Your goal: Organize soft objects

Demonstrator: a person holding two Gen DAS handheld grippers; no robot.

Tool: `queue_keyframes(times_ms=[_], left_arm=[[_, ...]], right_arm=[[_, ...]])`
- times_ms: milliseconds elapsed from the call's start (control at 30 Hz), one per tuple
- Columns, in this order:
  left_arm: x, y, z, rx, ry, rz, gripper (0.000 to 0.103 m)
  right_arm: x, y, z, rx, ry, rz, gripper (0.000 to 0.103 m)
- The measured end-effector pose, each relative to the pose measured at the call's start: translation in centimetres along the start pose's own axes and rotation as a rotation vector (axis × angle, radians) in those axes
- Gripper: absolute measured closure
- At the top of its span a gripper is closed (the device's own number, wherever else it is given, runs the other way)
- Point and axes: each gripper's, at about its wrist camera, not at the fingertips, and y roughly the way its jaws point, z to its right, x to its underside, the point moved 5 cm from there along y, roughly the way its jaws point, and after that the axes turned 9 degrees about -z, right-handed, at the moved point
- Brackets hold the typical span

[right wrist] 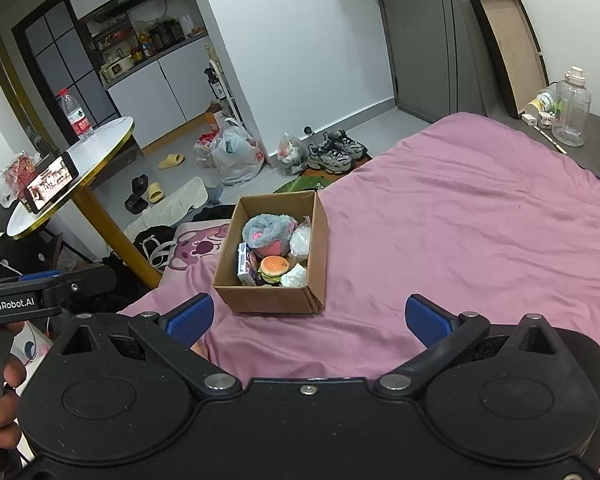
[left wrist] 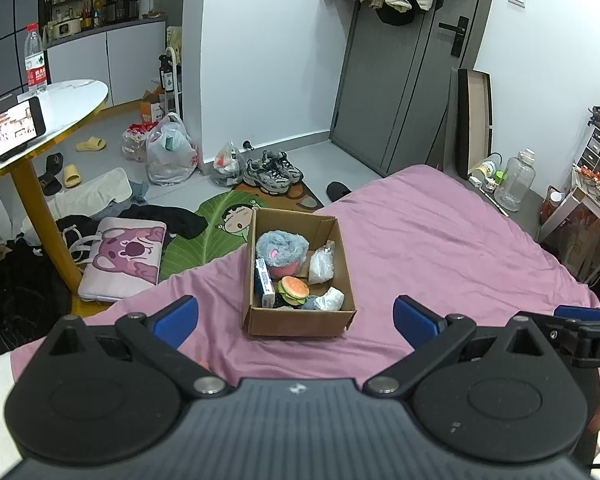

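An open cardboard box [left wrist: 300, 320] [right wrist: 268, 300] sits on the pink bed sheet [left wrist: 440, 248] [right wrist: 460, 216] near the bed's corner. Inside lie a grey and pink plush [left wrist: 282, 248] [right wrist: 268, 230], a burger toy [left wrist: 295, 289] [right wrist: 275, 267], a blue and white packet [left wrist: 265, 282] [right wrist: 245, 266], a clear bag [left wrist: 322, 264] [right wrist: 301, 240] and a crumpled white piece [left wrist: 330, 300] [right wrist: 295, 277]. My left gripper [left wrist: 296, 320] is open just short of the box, holding nothing. My right gripper [right wrist: 310, 318] is open too, also in front of the box and empty.
A round white table [left wrist: 60, 96] [right wrist: 100, 140] with a phone [left wrist: 12, 128] and a water bottle [left wrist: 35, 60] stands left of the bed. Bags, shoes [left wrist: 274, 170], slippers and clothes litter the floor. A grey door [left wrist: 400, 80] is at the back. A large clear jug [right wrist: 571, 108] stands on the right.
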Motion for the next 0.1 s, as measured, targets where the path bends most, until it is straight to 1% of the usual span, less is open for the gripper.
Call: queue_keyframes(times_ms=[100], left_arm=[[-0.21, 0.26, 0.01, 0.000, -0.002, -0.002, 0.000]], right_arm=[[0.10, 0.54, 0.06, 0.000, 0.001, -0.008, 0.000]])
